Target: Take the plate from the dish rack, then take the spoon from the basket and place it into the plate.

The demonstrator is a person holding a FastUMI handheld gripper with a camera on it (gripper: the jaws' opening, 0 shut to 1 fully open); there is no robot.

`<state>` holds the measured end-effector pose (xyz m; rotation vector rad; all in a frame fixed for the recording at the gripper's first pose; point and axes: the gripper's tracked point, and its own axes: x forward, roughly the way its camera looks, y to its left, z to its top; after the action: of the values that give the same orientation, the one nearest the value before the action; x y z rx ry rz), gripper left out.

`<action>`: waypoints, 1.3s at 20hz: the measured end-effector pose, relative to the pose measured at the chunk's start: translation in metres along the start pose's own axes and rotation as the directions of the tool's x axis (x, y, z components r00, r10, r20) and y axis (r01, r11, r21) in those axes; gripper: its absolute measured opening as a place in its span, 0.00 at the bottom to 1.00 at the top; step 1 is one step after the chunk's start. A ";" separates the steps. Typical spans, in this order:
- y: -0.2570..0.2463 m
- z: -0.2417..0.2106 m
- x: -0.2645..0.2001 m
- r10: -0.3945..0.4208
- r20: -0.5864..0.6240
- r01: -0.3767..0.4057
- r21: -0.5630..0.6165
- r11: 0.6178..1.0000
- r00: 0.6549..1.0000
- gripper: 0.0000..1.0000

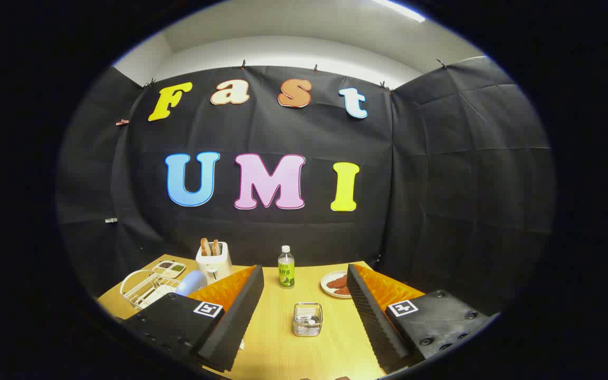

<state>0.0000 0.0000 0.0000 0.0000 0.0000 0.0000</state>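
Table first: wood top, running ahead of your fingers to the booth wall. Your gripper is held high and back, jaws spread wide with nothing between them but bare table and the basket, so you're gripping nothing yet.

Rack: white wire, off to the left of your left finger, partly hidden behind it. A pale blue rounded thing sits against its near side, likely the plate on edge, can't confirm. That's your first target, so you'd need to swing left; task looks unstarted.

Toaster: white, beyond the left finger, two slices sticking up. Bottle: upright, straight ahead, well beyond the basket. Dish: small, holding something brown, just beyond the right fingertip; not the task plate, I'd judge.

Basket: small wire one, centred between your fingers and just ahead. Something pale lies inside, probably the spoon, too small to tell. It sits central for an easy straight reach later.
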 end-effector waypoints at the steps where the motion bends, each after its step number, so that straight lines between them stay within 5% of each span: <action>1: 0.000 0.000 0.000 -0.002 0.002 0.002 -0.003 1.000 1.000 0.97; 20: 0.033 -0.025 0.014 0.050 -0.075 -0.051 -0.005 0.999 0.996 0.97; 26: 0.076 -0.030 0.031 0.146 -0.123 -0.147 0.007 0.989 0.982 0.97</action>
<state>0.0307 0.0759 -0.0304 -0.0024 0.1240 0.1473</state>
